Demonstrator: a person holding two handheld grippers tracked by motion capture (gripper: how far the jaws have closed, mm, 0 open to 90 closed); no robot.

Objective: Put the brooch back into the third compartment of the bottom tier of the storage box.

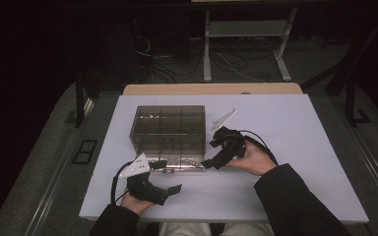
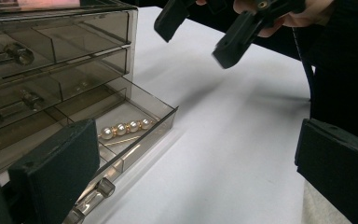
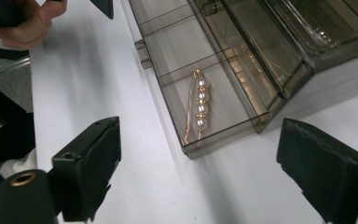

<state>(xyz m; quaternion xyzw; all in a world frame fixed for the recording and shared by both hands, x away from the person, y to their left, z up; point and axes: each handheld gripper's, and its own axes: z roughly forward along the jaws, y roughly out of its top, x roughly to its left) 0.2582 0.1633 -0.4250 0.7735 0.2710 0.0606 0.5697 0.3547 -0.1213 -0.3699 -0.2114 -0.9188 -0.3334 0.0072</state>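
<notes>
Left tool, lower left of frame, spread wide, empty. Pearl pin lies in the open bottom drawer (long axis along drawer depth). Right tool, centre frame, gaping, nearer; pin sits ahead between its jaws.

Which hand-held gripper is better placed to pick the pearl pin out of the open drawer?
Right, probably. The right hand-held gripper is open and looks down on the pearl pin in the open drawer. The left hand-held gripper sits beside the drawer's front.
</notes>
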